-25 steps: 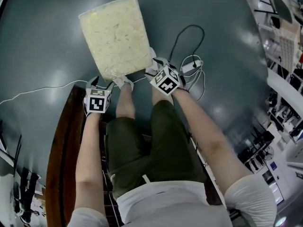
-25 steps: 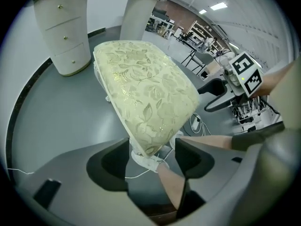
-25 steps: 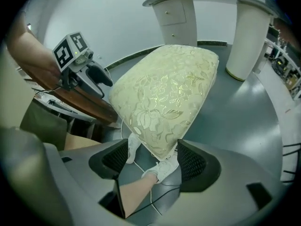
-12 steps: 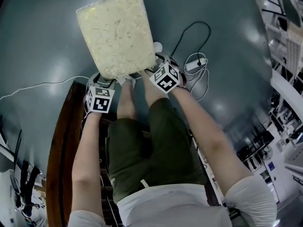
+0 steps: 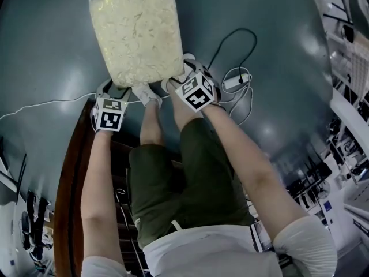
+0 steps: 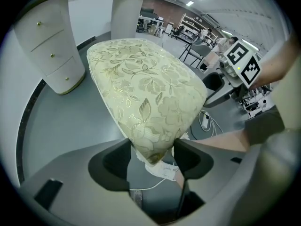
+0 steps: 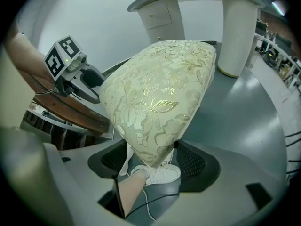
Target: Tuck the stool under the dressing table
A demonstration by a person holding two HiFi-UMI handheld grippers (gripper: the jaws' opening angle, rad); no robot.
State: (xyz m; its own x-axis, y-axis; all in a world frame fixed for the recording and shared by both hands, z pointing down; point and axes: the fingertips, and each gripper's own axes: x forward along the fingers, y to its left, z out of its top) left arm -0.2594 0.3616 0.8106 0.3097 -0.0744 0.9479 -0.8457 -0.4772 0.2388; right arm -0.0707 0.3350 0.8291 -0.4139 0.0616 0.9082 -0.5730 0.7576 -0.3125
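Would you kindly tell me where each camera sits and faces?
Head view: on the head, steeply down at the stool; arms, legs show.
Left gripper view: on left tool, along its jaws toward the dressing table; right arm shows.
Right gripper view: on right tool, likewise; left arm, shoe show.
Gripper views share stool, dressing table.

Head view steeply down; both gripper views close on stool.

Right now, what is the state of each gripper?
Left gripper: closed on a corner of the cream floral-patterned upholstered stool.
Right gripper: closed on the stool's other near corner.
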